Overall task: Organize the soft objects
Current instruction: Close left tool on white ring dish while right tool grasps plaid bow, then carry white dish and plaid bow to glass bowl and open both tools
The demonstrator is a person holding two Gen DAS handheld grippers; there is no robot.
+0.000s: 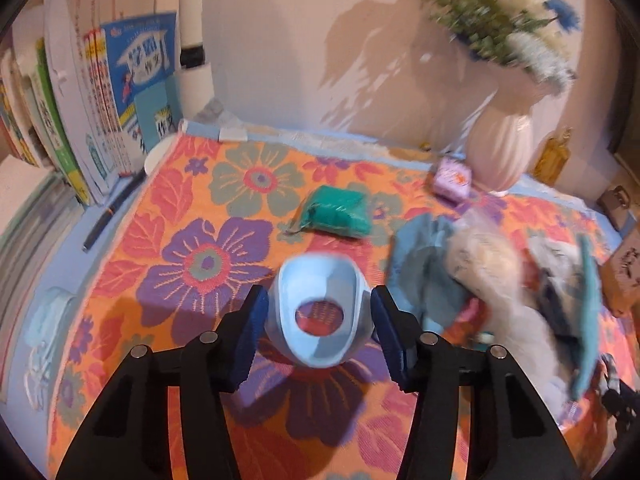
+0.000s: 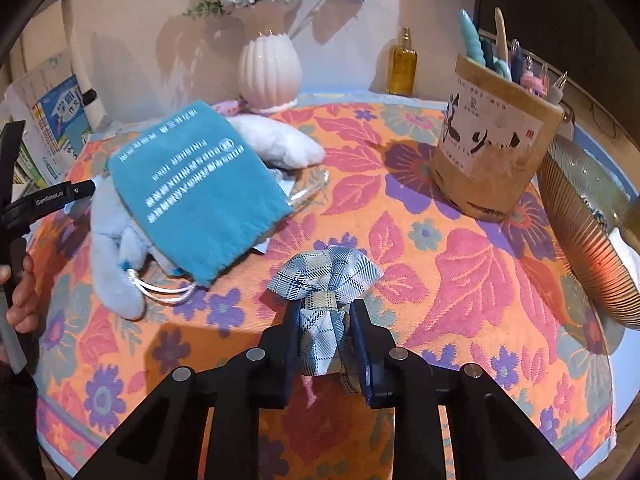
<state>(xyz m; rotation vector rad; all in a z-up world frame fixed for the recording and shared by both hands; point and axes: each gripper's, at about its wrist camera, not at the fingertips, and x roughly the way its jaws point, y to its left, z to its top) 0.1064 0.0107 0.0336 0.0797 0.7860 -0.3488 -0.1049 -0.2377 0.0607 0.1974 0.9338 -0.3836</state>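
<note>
My left gripper [image 1: 319,322] has its blue pads pressed against both sides of a pale blue soft ring [image 1: 320,280] with a round hole, over the flowered cloth [image 1: 200,264]. My right gripper [image 2: 325,320] is shut on the neck of a blue plaid cloth pouch [image 2: 326,276] that rests on the same cloth. To the left of it a teal drawstring pouch [image 2: 200,192] lies on a pale blue plush toy [image 2: 116,264]. A green pouch [image 1: 338,211] and a small purple packet [image 1: 452,179] lie further back in the left wrist view.
A ribbed pink vase [image 2: 270,68] with flowers stands at the back by an oil bottle [image 2: 404,64]. A wooden pen holder [image 2: 492,140] and a ribbed shade [image 2: 580,248] are on the right. Books [image 1: 100,100] and a pen [image 1: 108,216] line the left. A hand [image 2: 20,280] shows at the left edge.
</note>
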